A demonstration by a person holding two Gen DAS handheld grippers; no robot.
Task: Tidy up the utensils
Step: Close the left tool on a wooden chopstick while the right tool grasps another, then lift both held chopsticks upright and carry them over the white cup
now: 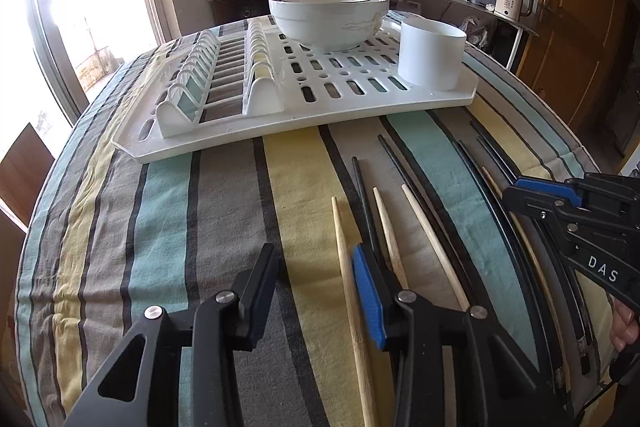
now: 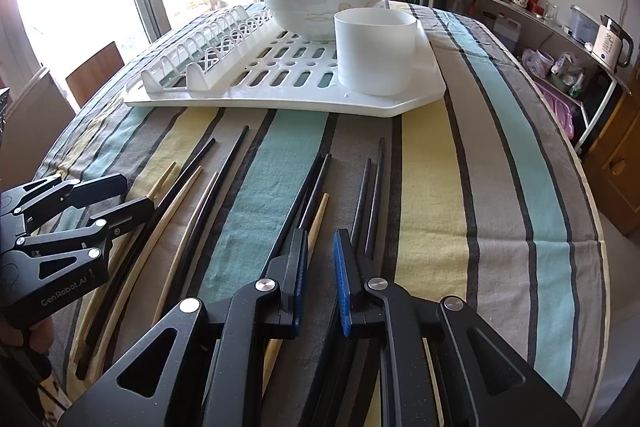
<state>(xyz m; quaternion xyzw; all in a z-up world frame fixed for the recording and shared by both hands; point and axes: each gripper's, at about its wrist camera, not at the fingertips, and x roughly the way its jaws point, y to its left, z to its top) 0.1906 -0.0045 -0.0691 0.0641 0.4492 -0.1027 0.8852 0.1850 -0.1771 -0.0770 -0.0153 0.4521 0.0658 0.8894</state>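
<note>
Several wooden and black chopsticks lie side by side on the striped tablecloth [image 1: 208, 227]. In the left wrist view my left gripper [image 1: 316, 291] stands open low over the cloth. One wooden chopstick [image 1: 344, 255] lies between its jaws, close to the blue pad and not pinched. My right gripper [image 2: 320, 239] hangs over the right-hand group with only a narrow gap between its pads. A wooden chopstick [image 2: 318, 219] runs in at its tips and under the left finger; whether it is pinched I cannot tell. The white cylindrical holder [image 2: 374, 51] stands on the white drying rack [image 2: 280, 99].
Two nested white bowls [image 1: 328, 19] sit on the rack behind the holder, with plate slots [image 1: 200, 79] at its left. More black chopsticks [image 2: 372, 195] lie right of my right gripper. A hand [image 1: 624, 327] holds the right gripper. A counter with kettle and bottles lines the far wall.
</note>
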